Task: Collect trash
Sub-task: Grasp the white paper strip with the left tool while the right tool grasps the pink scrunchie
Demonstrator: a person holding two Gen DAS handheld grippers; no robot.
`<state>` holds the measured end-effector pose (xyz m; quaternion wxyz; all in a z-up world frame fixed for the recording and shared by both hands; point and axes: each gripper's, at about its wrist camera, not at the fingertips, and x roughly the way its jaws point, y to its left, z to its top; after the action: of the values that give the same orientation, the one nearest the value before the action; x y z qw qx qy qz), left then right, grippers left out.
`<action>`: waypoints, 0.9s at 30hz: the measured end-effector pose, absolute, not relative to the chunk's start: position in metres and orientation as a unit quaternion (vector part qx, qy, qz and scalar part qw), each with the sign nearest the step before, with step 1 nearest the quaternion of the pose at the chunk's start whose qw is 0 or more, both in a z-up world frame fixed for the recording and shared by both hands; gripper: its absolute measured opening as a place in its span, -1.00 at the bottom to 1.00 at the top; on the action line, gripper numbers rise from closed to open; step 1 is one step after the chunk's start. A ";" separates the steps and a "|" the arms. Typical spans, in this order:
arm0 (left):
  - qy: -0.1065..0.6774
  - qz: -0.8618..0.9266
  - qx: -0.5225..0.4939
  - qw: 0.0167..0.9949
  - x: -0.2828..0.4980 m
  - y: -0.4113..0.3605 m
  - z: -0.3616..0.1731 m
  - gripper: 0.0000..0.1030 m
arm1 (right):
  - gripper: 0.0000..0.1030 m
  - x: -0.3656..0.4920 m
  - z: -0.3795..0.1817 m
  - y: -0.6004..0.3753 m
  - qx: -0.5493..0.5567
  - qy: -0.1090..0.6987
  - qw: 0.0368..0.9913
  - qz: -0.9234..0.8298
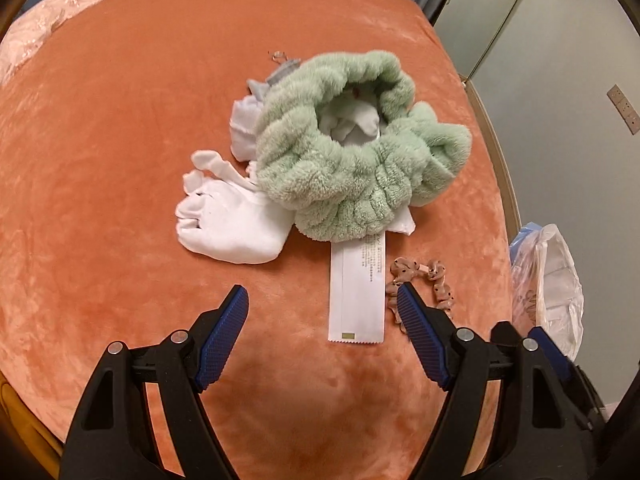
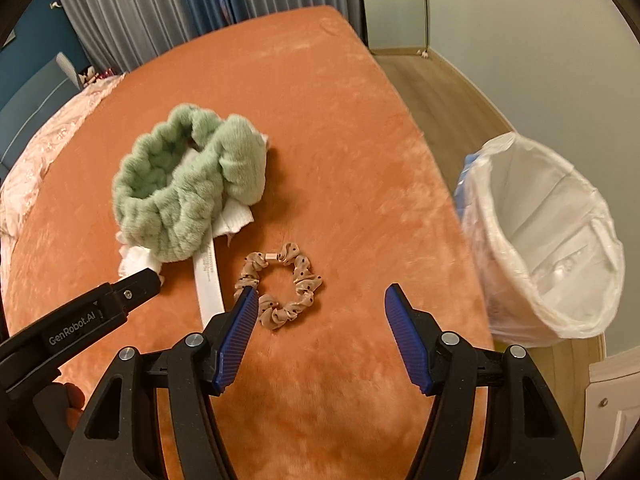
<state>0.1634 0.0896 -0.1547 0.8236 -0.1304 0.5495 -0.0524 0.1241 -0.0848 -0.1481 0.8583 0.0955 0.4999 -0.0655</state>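
A long white paper wrapper (image 1: 357, 292) (image 2: 209, 286) lies flat on the orange bed cover, its far end tucked under a fluffy green headband (image 1: 356, 152) (image 2: 180, 192). My left gripper (image 1: 322, 300) hovers open just in front of the wrapper, nothing between its blue pads. A beige dotted scrunchie (image 1: 424, 284) (image 2: 280, 286) lies right of the wrapper. Above it my right gripper (image 2: 320, 300) is open and empty, its left fingertip over the scrunchie's edge. White cloth pieces, one like a glove (image 1: 228, 228), lie beside and under the headband.
A bin lined with a white plastic bag (image 2: 548, 240) (image 1: 548, 280) stands on the wooden floor off the bed's right edge. A pink lace cover (image 1: 60, 12) lies at the bed's far left. Curtains (image 2: 152, 4) hang behind the bed.
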 end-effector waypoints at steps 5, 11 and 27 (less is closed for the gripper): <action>0.570 -0.055 -0.148 0.806 0.186 0.080 -0.178 0.41 | 0.23 0.143 -0.173 -0.087 0.102 0.519 0.846 -0.066; 0.593 -0.057 -0.157 0.788 0.206 0.070 -0.204 0.40 | 0.18 0.161 -0.202 -0.087 0.112 0.540 0.832 -0.066; 0.595 -0.080 -0.139 0.787 0.196 0.062 -0.207 -0.25 | -0.81 0.152 -0.220 -0.088 0.127 0.557 0.819 -0.060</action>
<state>0.1962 0.0618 -0.2071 0.7874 -0.1394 0.5951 -0.0803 0.1523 -0.0881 -0.2199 0.8187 0.1270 0.5568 -0.0600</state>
